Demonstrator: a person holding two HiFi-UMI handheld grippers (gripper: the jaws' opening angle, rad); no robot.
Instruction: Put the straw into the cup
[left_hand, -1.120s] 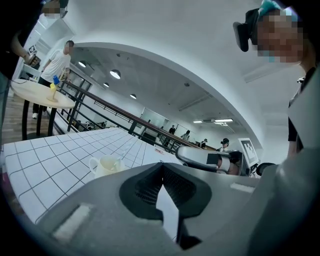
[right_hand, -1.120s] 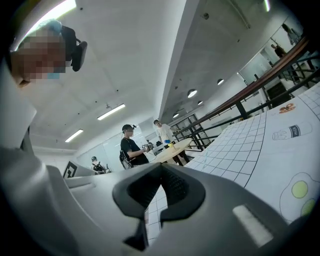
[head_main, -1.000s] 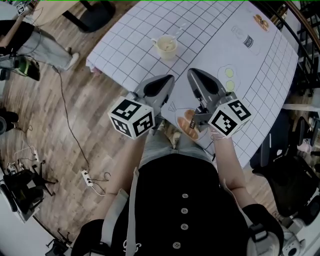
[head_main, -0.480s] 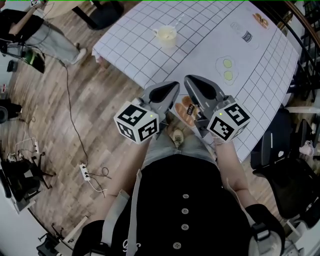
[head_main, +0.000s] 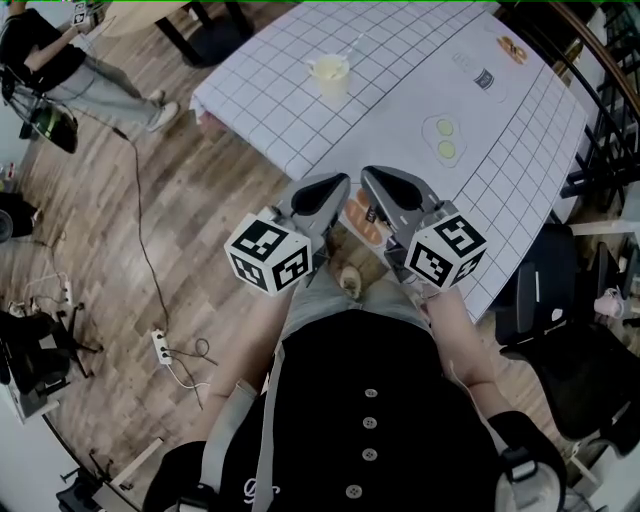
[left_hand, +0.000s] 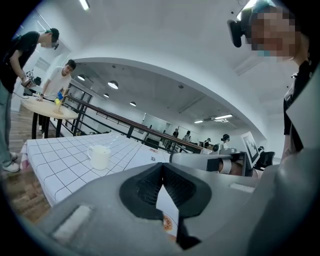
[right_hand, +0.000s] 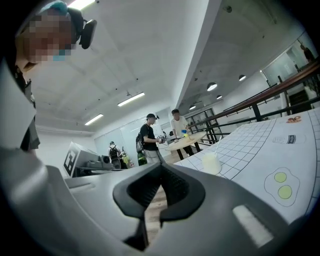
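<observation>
A cream cup (head_main: 329, 73) stands on the checked tablecloth (head_main: 400, 90) at the table's far side, and a clear straw (head_main: 352, 47) leans out of it. The cup (left_hand: 99, 156) also shows in the left gripper view and, small, the cup (right_hand: 211, 162) in the right gripper view. My left gripper (head_main: 337, 183) and right gripper (head_main: 371, 176) hang side by side close to my body, at the table's near edge and far from the cup. Both are shut with nothing between the jaws, left gripper (left_hand: 162, 167) and right gripper (right_hand: 161, 169).
The cloth carries flat prints: two green circles (head_main: 443, 138), a bottle (head_main: 483, 78), bread (head_main: 362, 218). A black chair (head_main: 545, 300) stands at the right. A cable and power strip (head_main: 160, 345) lie on the wooden floor. People stand by a round table (left_hand: 47, 106).
Both grippers, still shut, have drawn back from over the table toward my body. The cup and table now sit higher and farther off in the head view.
</observation>
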